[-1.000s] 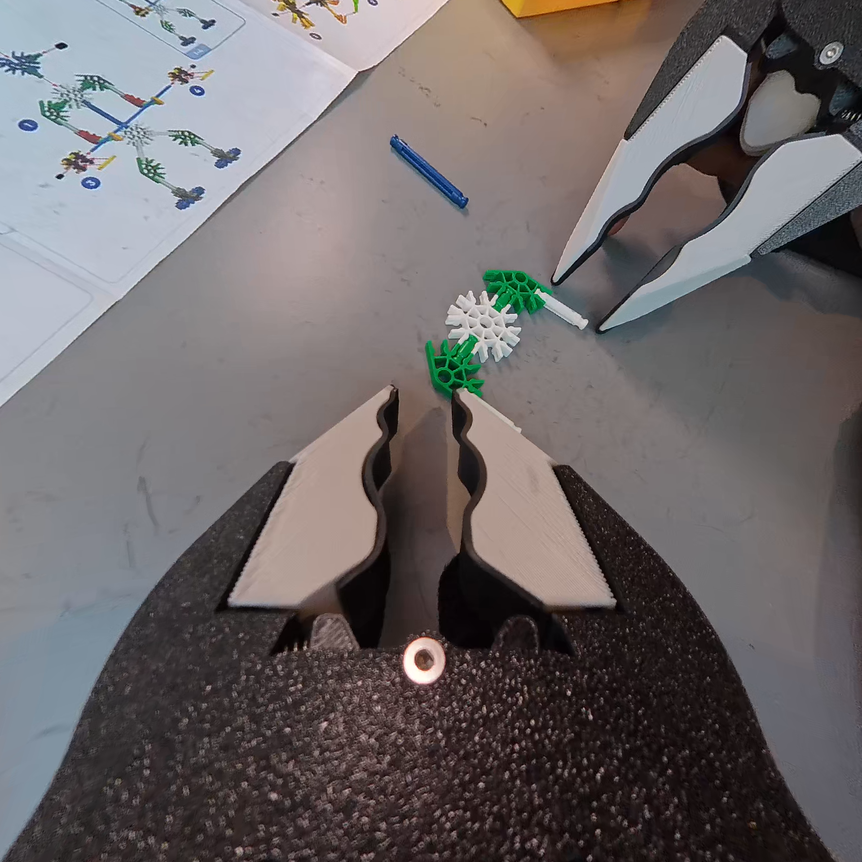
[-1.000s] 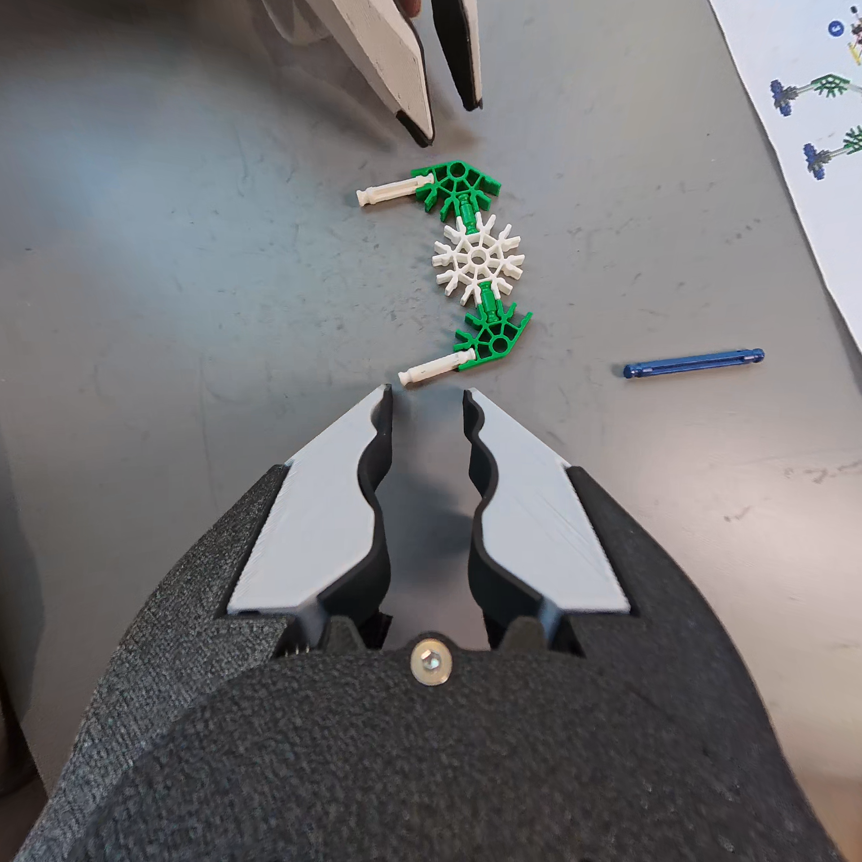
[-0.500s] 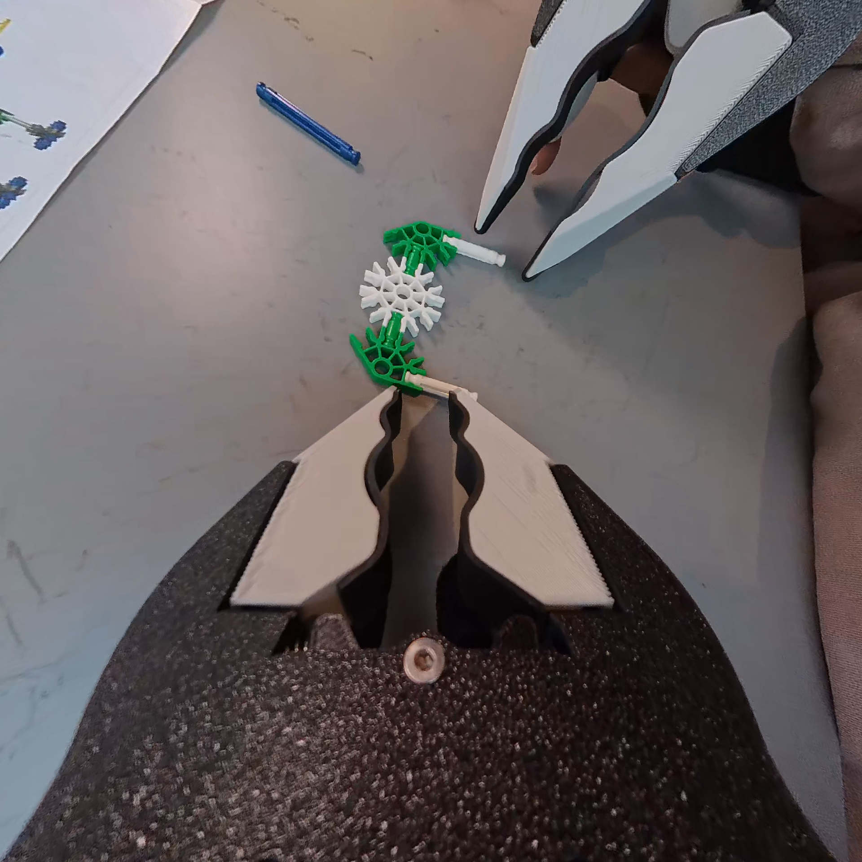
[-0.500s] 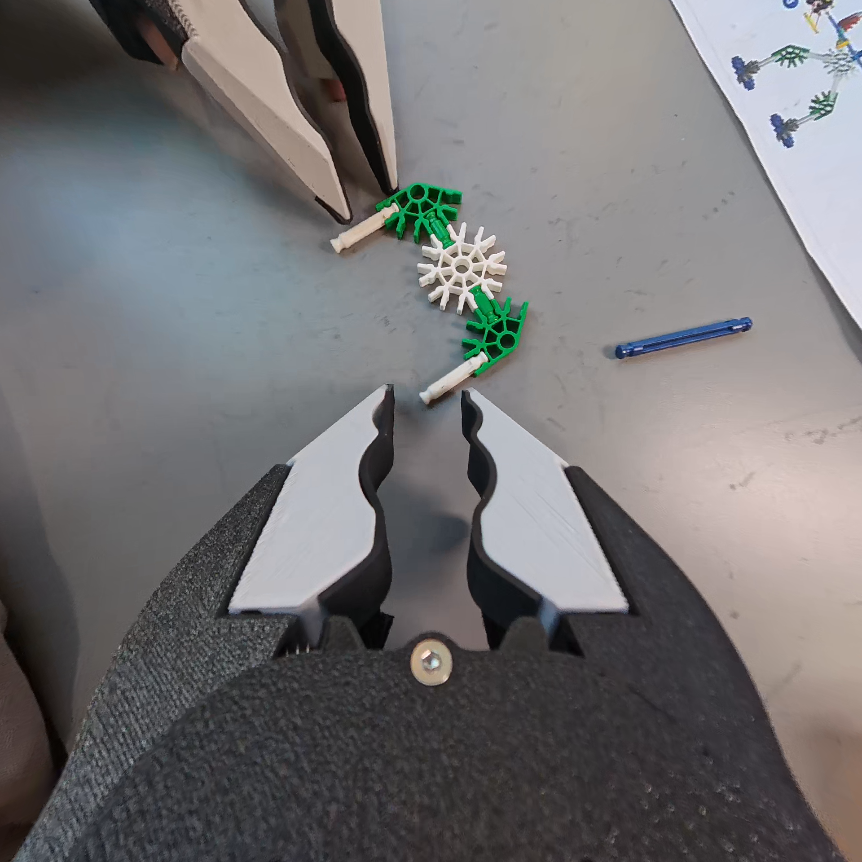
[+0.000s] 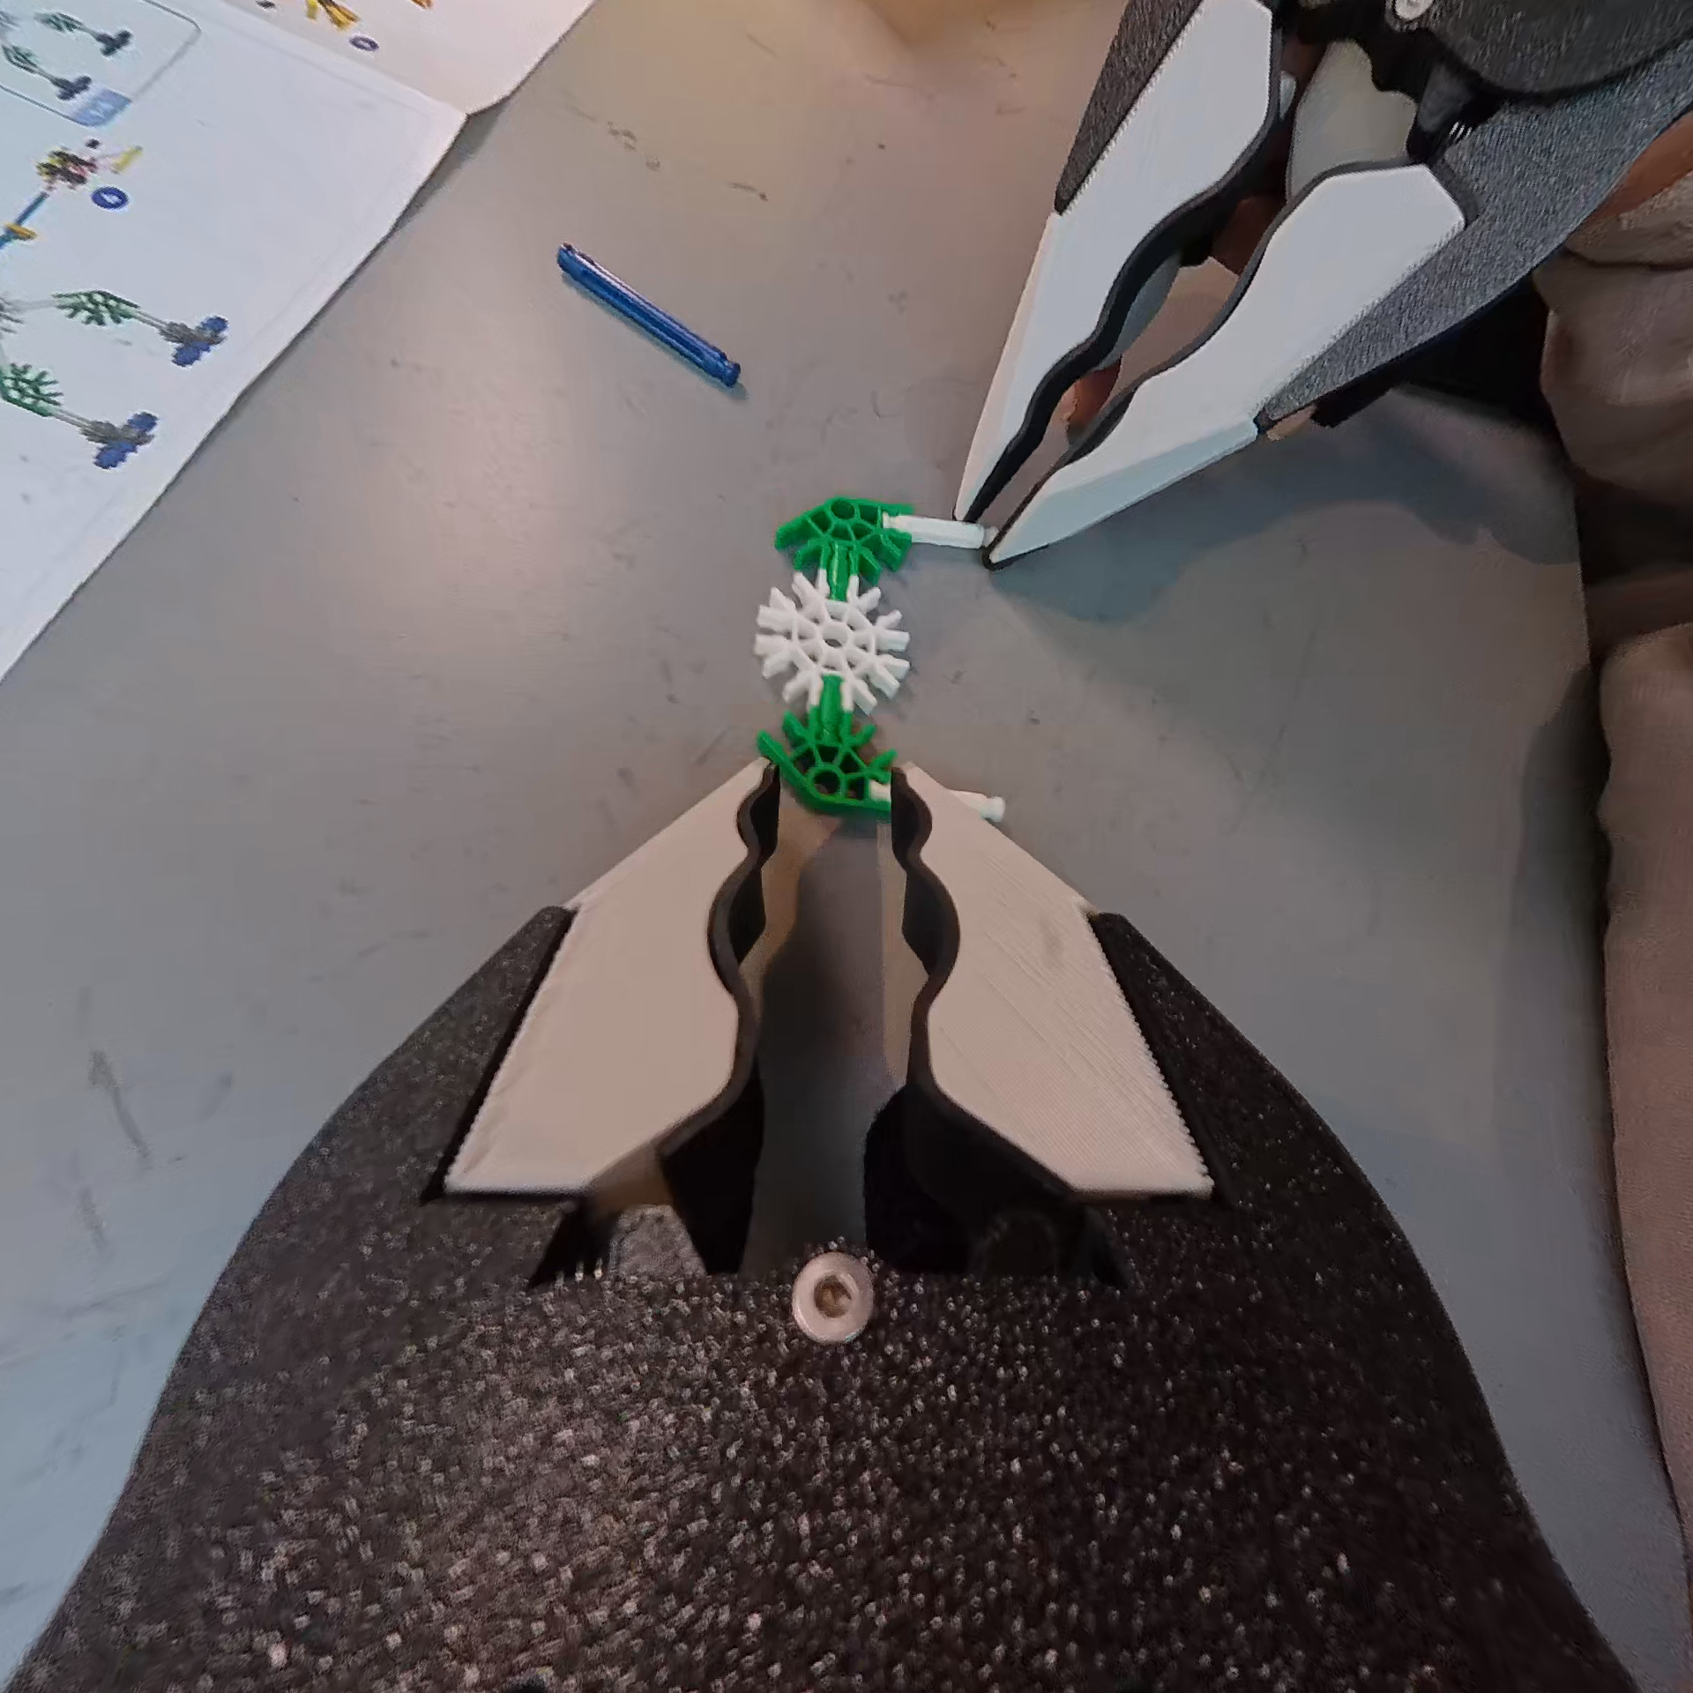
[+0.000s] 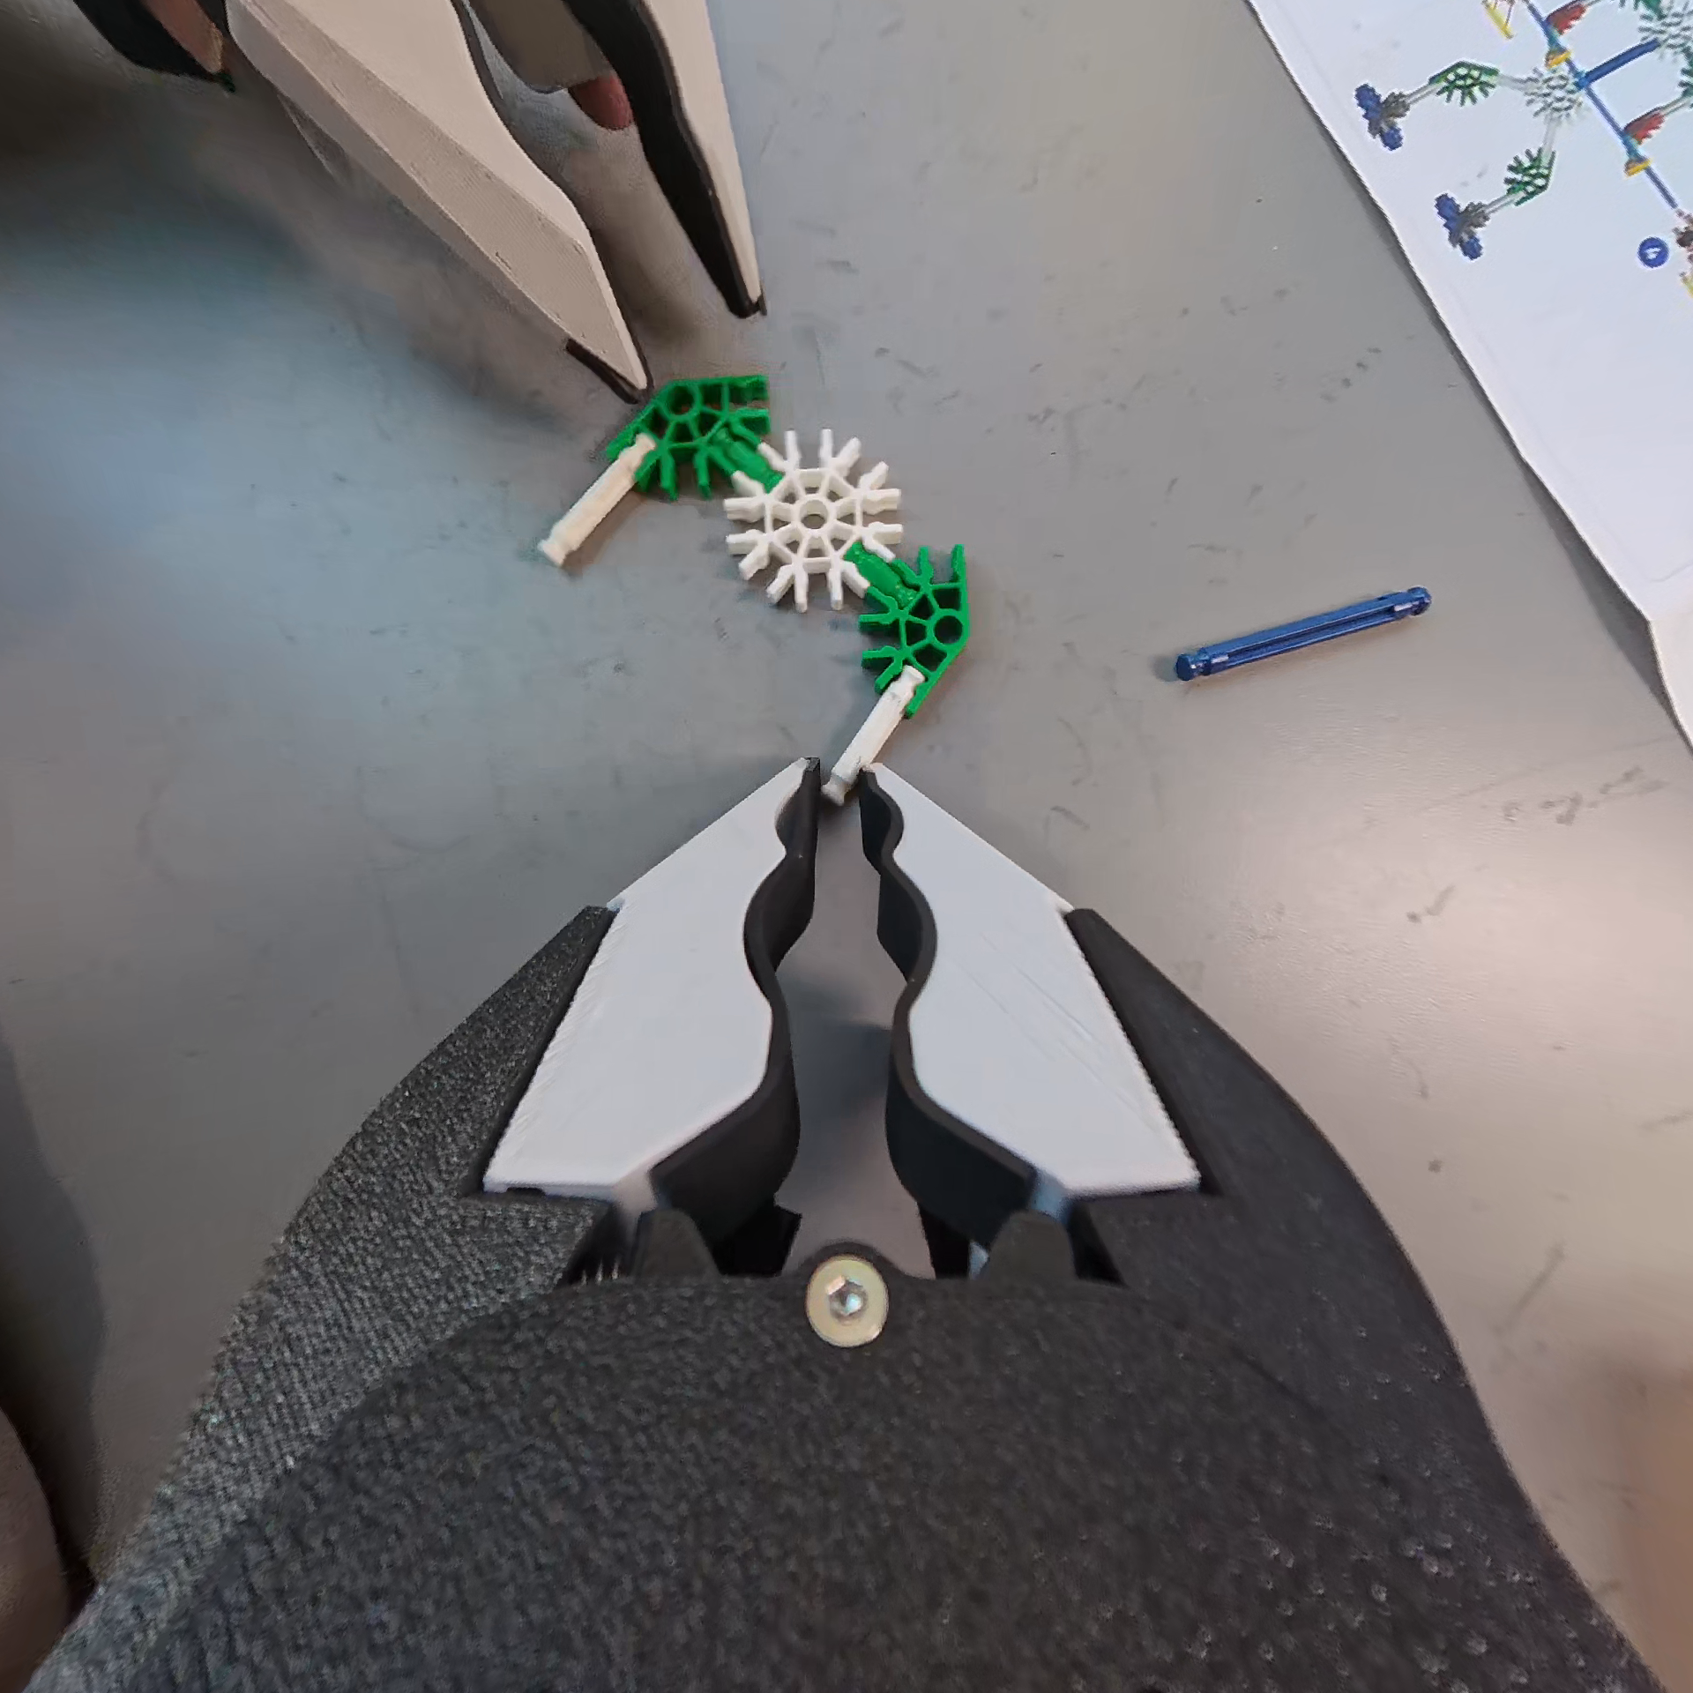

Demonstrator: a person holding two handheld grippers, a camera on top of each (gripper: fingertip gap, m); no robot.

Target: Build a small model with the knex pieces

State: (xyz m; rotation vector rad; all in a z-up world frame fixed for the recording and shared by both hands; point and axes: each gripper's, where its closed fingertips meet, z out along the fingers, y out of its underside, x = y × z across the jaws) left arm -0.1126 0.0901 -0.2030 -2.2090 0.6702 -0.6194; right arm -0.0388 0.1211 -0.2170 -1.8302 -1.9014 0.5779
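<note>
A small toy assembly [image 6: 788, 522] lies flat on the grey surface [image 6: 321, 696]: a white snowflake-shaped connector [image 6: 813, 518] in the middle, a green fan-shaped connector [image 6: 921, 628] clipped on at either side of it, and a short white rod [image 6: 870, 728] sticking out of each green piece. The right gripper [image 6: 838, 779] has its fingers [image 6: 696, 989] nearly together — a narrow gap remains — with the free end of the nearer white rod sitting between the tips; whether they pinch it cannot be told. The left gripper [image 5: 834, 788] has its fingers [image 5: 641, 989] apart, the tips to either side of the other green connector [image 5: 829, 770], on the far side of the snowflake from the right gripper. A blue rod [image 6: 1301, 632] lies apart from the assembly, between it and a printed instruction sheet [image 6: 1557, 275] — coloured diagrams, any writing too small to read.
</note>
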